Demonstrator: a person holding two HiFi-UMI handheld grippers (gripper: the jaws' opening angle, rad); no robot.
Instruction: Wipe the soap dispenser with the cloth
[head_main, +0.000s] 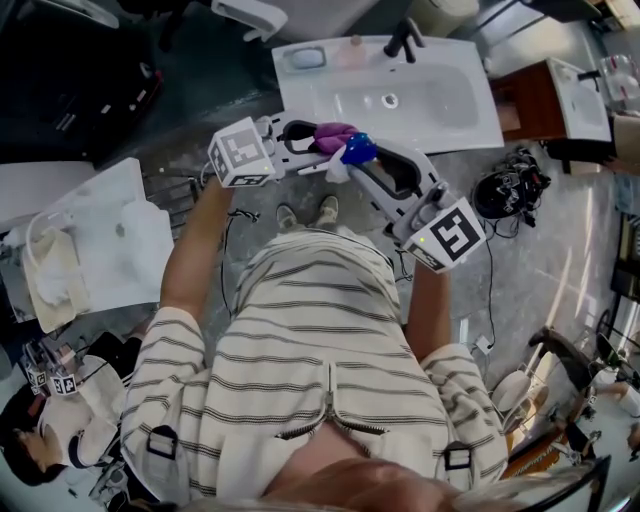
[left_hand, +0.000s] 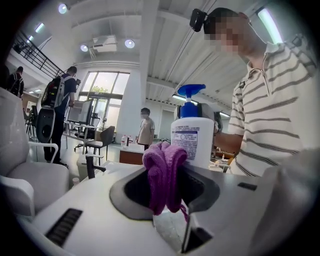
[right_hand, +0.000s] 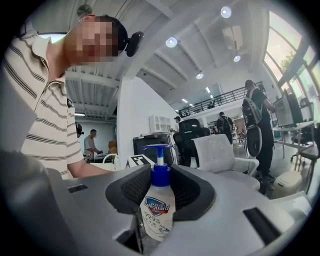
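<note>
The soap dispenser (right_hand: 159, 210) is a white bottle with a blue pump and a blue shield label. The right gripper (head_main: 362, 165) is clamped on its body, holding it in the air in front of the person's chest. The left gripper (head_main: 316, 138) is clamped on a bunched purple cloth (left_hand: 164, 172), which sits just beside the bottle; I can't tell whether they touch.

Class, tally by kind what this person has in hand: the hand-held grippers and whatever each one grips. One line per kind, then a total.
hand-held grippers: 2 (left hand-held gripper, right hand-held gripper)
purple cloth: 1, gripped by the left one
soap dispenser: 1, gripped by the right one
Total: 4
</note>
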